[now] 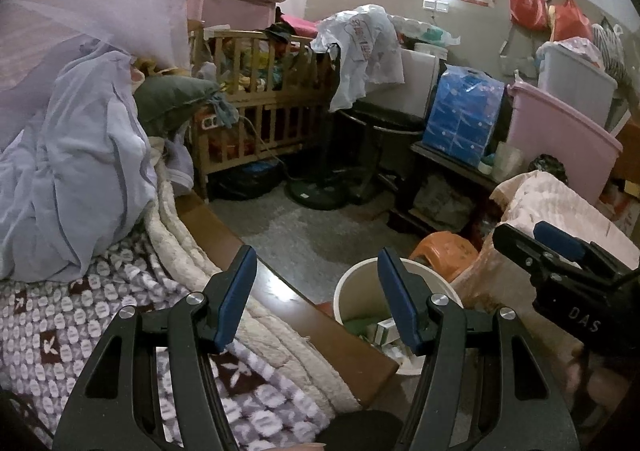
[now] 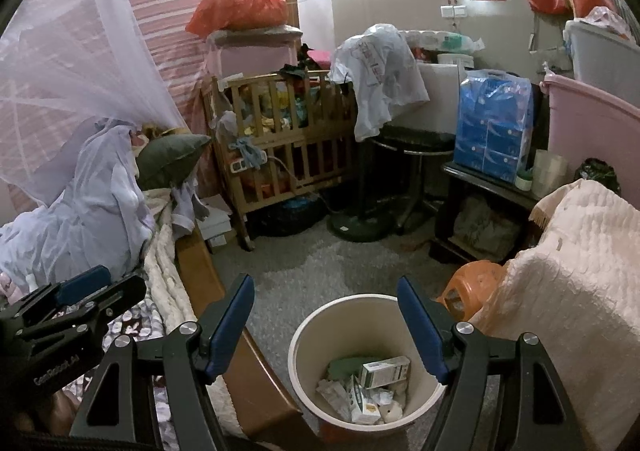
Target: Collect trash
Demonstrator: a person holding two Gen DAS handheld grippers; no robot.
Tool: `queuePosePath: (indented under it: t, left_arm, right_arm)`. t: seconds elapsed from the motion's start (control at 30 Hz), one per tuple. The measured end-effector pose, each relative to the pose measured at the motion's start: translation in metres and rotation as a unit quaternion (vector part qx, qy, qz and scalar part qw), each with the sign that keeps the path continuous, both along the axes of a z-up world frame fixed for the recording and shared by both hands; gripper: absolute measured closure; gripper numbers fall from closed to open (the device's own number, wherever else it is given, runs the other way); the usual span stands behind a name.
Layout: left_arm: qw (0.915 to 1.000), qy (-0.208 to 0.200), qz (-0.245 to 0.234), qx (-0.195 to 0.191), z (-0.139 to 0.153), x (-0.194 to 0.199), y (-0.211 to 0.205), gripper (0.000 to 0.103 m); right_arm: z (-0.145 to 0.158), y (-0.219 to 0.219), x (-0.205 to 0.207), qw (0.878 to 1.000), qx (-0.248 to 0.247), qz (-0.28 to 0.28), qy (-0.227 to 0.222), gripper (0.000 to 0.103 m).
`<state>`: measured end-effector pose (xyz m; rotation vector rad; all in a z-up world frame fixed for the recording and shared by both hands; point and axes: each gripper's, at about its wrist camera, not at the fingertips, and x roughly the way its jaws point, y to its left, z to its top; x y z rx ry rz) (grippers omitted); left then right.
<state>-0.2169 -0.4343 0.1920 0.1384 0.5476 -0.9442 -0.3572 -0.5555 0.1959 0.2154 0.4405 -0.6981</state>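
A cream round trash bin [image 2: 308, 335] stands on the grey floor beside the bed. It holds small boxes and crumpled wrappers [image 2: 366, 387]. My right gripper [image 2: 326, 293] is open and empty, held above the bin's far rim. My left gripper [image 1: 318, 263] is open and empty, over the bed's wooden edge, with the bin [image 1: 356, 291] just to its right. The right gripper shows at the right of the left wrist view [image 1: 560, 251]. The left gripper shows at the left of the right wrist view [image 2: 80, 295].
A bed with a patterned blanket [image 1: 72, 311] and a mosquito net lies to the left. An orange plastic stool [image 2: 472, 287] and a pink-covered seat [image 2: 568, 275] stand right of the bin. A wooden crib [image 2: 288, 135], a fan base [image 2: 360, 227] and a low dark table [image 2: 484, 187] line the far side.
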Motion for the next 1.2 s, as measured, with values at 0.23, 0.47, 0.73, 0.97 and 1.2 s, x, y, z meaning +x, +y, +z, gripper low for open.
queuePosePath:
  t: [0.23, 0.47, 0.73, 0.97, 1.2]
  left_arm:
    - [1.0000, -0.001, 0.006, 0.001, -0.0008, -0.0009, 0.0016, 0.041]
    - [1.0000, 0.002, 0.008, 0.003, -0.0015, 0.0020, 0.0003, 0.041]
    - [0.9999, 0.000, 0.010, 0.007, -0.0036, 0.0029, -0.0018, 0.041]
    - [0.9999, -0.003, 0.009, 0.010, -0.0061, 0.0051, -0.0024, 0.041]
    - [0.9999, -0.001, 0.007, 0.013, -0.0073, 0.0057, -0.0036, 0.041]
  right_arm:
    - [0.0014, 0.0014, -0.0004, 1.000, -0.003, 0.000, -0.001, 0.031]
    - [0.0015, 0.0001, -0.0006, 1.000, -0.001, 0.001, -0.001, 0.031]
    - [0.0022, -0.0027, -0.0026, 1.000, 0.000, 0.000, -0.003, 0.030]
    - [0.0012, -0.0071, -0.0047, 1.000, 0.002, -0.002, -0.001, 0.030]
    - [0.0013, -0.0078, -0.0049, 1.000, 0.003, -0.001, -0.001, 0.030]
